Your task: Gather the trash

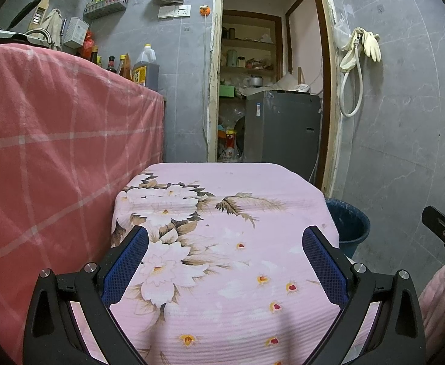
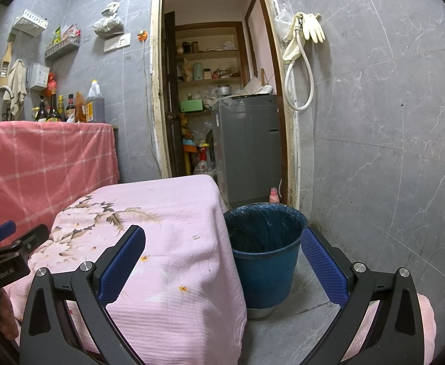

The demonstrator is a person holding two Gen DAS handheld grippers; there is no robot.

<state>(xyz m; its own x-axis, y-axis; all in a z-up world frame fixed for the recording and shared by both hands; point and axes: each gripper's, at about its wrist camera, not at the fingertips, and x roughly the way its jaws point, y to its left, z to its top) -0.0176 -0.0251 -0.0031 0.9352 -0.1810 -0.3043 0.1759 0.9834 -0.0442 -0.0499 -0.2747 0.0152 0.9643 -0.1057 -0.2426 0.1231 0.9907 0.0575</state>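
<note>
From the left wrist view, the left hand-held gripper [image 1: 224,261] hangs over the desk [image 1: 237,213] with its pink flower cloth. Its jaws are wide apart and hold nothing. I see no trash on the cloth here. The blue bucket [image 1: 351,225] peeks out just beside the desk

From the right wrist view, the right hand-held gripper [image 2: 222,261] is wide apart too, and empty. One tiny white scrap [image 2: 195,237] lies on the cloth near the edge, close to the bucket [image 2: 265,261] on the floor. The scrap looks very light and thin, maybe paper. I think a soft pinch right on its middle works best, since it could slide or blow away
</note>
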